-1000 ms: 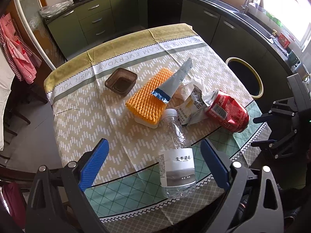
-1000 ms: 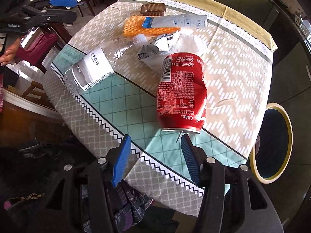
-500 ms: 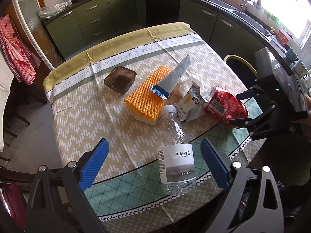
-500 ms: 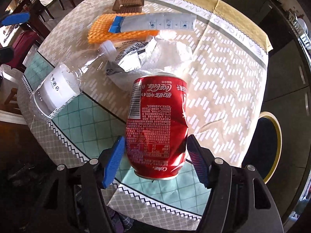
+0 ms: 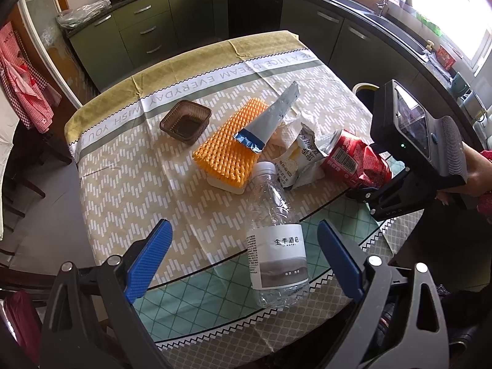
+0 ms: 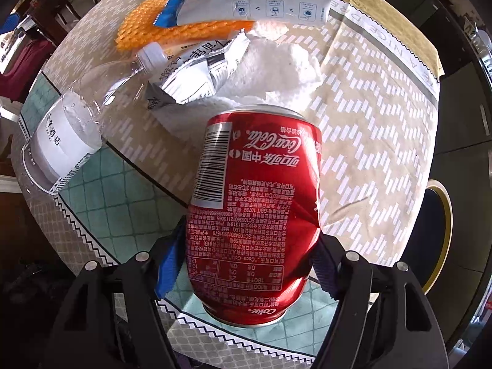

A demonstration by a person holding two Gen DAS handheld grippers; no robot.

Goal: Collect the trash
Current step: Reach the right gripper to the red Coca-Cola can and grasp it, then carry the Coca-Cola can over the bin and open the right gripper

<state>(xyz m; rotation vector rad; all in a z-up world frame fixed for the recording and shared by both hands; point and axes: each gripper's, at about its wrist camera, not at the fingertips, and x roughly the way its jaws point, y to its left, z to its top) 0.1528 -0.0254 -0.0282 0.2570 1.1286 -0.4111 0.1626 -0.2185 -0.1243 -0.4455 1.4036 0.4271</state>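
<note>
Two grippers work a cluttered kitchen table (image 5: pixel 129 166) as the trash collection gets under way.

Left wrist view: the left gripper (image 5: pixel 243 258) hangs over the near edge, jaws wide apart and holding nothing, with a clear plastic water bottle (image 5: pixel 273 240) lying between them on the cloth. Beyond it sit an orange foam net (image 5: pixel 227 150), a silver-blue sachet (image 5: pixel 270 120), a torn snack wrapper (image 5: pixel 298 160) and a brown plastic tray (image 5: pixel 186 121). Toward the right edge, the right gripper (image 5: pixel 372 190) stands at the dented Coca-Cola can (image 5: pixel 353 160). A second ago that gripper was well off the table's right side; this view's own framing matches the earlier one.

Right wrist view: the right gripper (image 6: pixel 246 258) straddles the lower half of the Coca-Cola can (image 6: pixel 255 206), which lies near the table's edge beside crumpled white tissue (image 6: pixel 276 64). The jaws have just been opening and flank the can closely; whether the pads touch it cannot be told. Against the picture from a second ago, the can fills far more of the frame and sits between the fingers instead of ahead of them.

The grasp would likely go best squared across the can's sounder middle, clear of the crease, closing gently so it does not roll. A yellow-rimmed bin (image 6: pixel 436 236) waits beside the table.
</note>
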